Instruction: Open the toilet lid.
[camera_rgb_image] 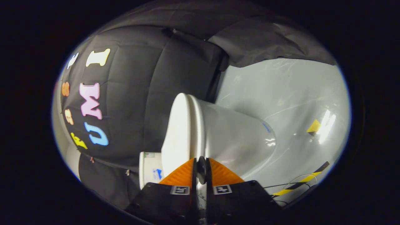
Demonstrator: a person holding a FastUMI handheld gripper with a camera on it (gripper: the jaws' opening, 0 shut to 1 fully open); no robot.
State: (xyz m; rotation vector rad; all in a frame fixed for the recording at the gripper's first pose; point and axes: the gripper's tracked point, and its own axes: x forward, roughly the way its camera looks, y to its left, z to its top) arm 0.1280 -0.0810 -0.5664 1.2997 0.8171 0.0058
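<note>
The view is rolled on its side, so the white toilet (pixel 231 137) lies sideways across it. Its lid (pixel 176 134) is down flat against the seat, on the side facing the black cloth wall. My gripper (pixel 201 167) sits at the front rim where lid and bowl meet. The fingers (pixel 182 175) are drawn close together, with a narrow strip of the white rim edge caught between them. A small dark round part sits in the gap at the tips. Beyond the lid, the white tank (pixel 149 168) shows behind the left finger.
Black cloth wall (pixel 137 103) stands close behind the toilet. The glossy grey floor (pixel 290 93) spreads on the bowl's side, with a yellow marker (pixel 313 127), a yellow-black tape strip (pixel 301 180) and a thin cable (pixel 297 179) near it.
</note>
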